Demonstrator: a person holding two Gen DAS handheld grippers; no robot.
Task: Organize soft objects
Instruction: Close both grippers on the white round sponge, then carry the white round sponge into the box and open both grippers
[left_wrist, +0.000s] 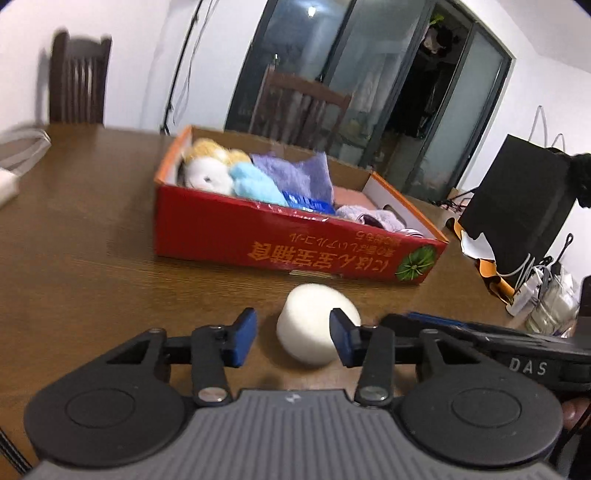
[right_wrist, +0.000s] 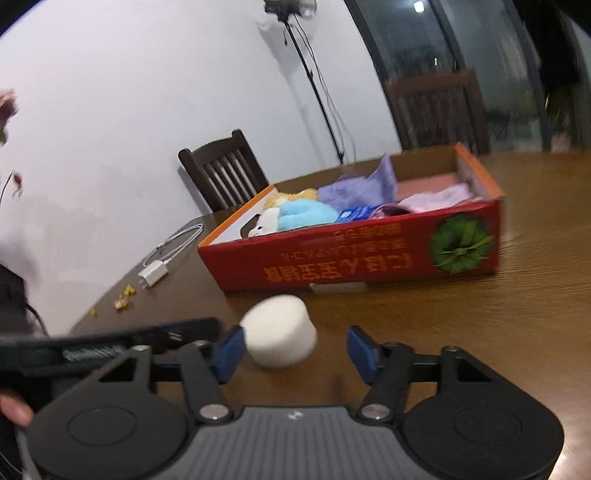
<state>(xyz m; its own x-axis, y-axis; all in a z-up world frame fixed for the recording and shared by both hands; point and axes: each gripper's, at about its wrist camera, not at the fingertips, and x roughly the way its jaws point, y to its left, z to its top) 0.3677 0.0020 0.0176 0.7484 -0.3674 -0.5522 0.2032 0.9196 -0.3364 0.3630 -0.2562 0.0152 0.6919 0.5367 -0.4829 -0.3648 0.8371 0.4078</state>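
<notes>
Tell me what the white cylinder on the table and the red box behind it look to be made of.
White cylinder: probably foam or sponge, going by its matte, slightly fuzzy surface and rounded edges, though blur leaves this open. Red box: printed cardboard, since the near rim is creased and torn, and the inside walls are plain brown.

white wall (right_wrist: 110, 92) – dark chair (right_wrist: 225, 166) (wooden)

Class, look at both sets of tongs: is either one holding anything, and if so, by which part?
Nothing is held. Both the left tongs and right tongs are open; the white foam cylinder rests on the table.
</notes>
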